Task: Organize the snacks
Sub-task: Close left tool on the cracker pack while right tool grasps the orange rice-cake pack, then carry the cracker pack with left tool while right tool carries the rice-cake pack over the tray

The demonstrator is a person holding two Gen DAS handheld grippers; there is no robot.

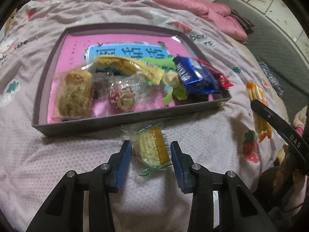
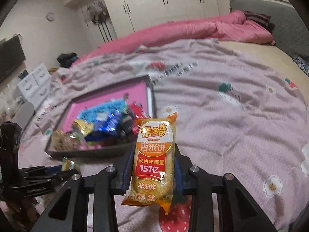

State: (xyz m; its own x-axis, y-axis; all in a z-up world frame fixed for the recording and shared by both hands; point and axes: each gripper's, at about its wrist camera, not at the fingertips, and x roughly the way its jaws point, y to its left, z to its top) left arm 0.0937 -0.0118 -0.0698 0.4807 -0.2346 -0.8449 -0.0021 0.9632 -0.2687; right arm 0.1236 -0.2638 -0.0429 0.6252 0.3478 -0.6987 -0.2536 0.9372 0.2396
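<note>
A small wrapped cake (image 1: 152,148), yellow with a brown paper cup, lies on the bedspread just in front of the tray. My left gripper (image 1: 150,144) is shut on it, a blue pad against each side of the wrapper. A dark grey tray (image 1: 135,118) with a pink floor holds several snacks, among them a blue packet (image 1: 195,77) and a round pastry (image 1: 74,94). My right gripper (image 2: 154,150) is shut on an orange rice-cracker packet (image 2: 153,131), held upright above the bed, right of the tray (image 2: 92,151). That packet (image 1: 257,96) also shows at the right edge of the left wrist view.
The tray sits on a pale bedspread (image 2: 231,116) printed with strawberries. A rolled pink quilt (image 2: 193,29) lies along the far side, with a grey headboard (image 2: 285,19) at the right. White wardrobes (image 2: 164,0) and a white drawer unit (image 2: 32,85) stand beyond the bed.
</note>
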